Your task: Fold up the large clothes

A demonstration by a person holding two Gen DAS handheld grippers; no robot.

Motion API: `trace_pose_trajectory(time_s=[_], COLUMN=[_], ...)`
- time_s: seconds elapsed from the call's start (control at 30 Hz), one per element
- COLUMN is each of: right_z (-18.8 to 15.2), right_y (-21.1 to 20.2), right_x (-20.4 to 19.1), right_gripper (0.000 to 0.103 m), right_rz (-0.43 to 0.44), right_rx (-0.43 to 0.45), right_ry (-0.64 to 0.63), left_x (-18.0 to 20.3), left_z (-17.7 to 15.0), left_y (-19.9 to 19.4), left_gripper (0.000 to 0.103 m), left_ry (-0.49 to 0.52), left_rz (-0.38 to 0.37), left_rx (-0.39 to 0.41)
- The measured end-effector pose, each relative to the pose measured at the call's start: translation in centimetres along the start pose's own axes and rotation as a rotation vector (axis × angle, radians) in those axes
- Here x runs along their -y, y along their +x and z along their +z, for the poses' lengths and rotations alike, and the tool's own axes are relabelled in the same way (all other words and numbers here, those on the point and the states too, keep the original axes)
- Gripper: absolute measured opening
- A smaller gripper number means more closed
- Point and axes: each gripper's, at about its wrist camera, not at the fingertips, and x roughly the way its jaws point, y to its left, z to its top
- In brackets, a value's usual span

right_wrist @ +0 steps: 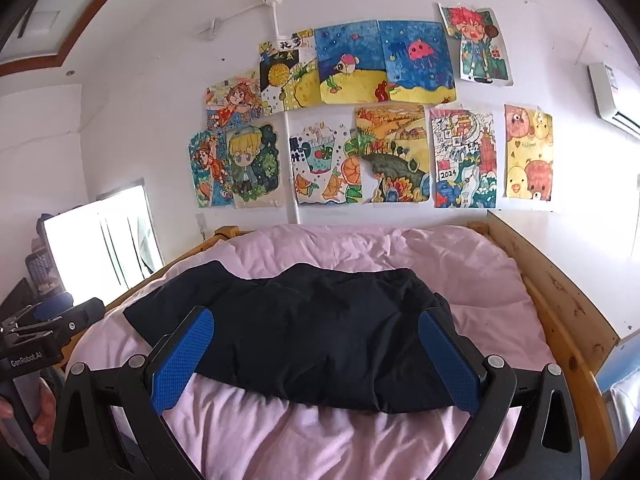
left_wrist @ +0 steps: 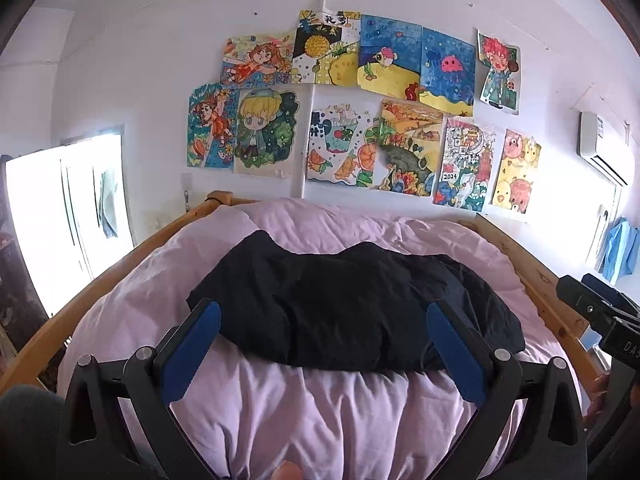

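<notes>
A black garment (left_wrist: pixel 352 304) lies in a compact folded shape on the pink duvet (left_wrist: pixel 328 420) of the bed; it also shows in the right wrist view (right_wrist: pixel 320 336). My left gripper (left_wrist: pixel 324 312) is open and empty, held above the duvet just short of the garment's near edge. My right gripper (right_wrist: pixel 316 324) is open and empty too, in front of the garment's near edge. Neither touches the cloth. The right gripper's body shows at the right edge of the left wrist view (left_wrist: pixel 600 312).
A wooden bed frame (left_wrist: pixel 536 276) borders the duvet on both sides. The far wall holds several colourful drawings (left_wrist: pixel 360 100). A bright window (left_wrist: pixel 68 224) is at the left, an air conditioner (left_wrist: pixel 604 148) at the right. Blue cloth (left_wrist: pixel 620 252) hangs at the right.
</notes>
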Motion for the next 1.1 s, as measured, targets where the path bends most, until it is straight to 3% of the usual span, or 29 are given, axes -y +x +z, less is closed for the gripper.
trace_pose_trajectory(time_s=[0.6, 1.1], right_z=[-3.5, -5.8], right_y=[-3.7, -2.5], right_x=[-0.9, -0.5], right_gripper=[0.103, 0.103], right_rz=[-0.058, -0.123], right_rx=[-0.004, -0.055], right_ry=[0.046, 0.016], left_x=[1.1, 1.4], left_z=[-3.0, -5.5], left_y=[-2.5, -0.6], left_gripper=[0.101, 0.101], left_ry=[0.090, 0.109], left_rz=[0.043, 0.051], left_rx=[0.016, -0.092])
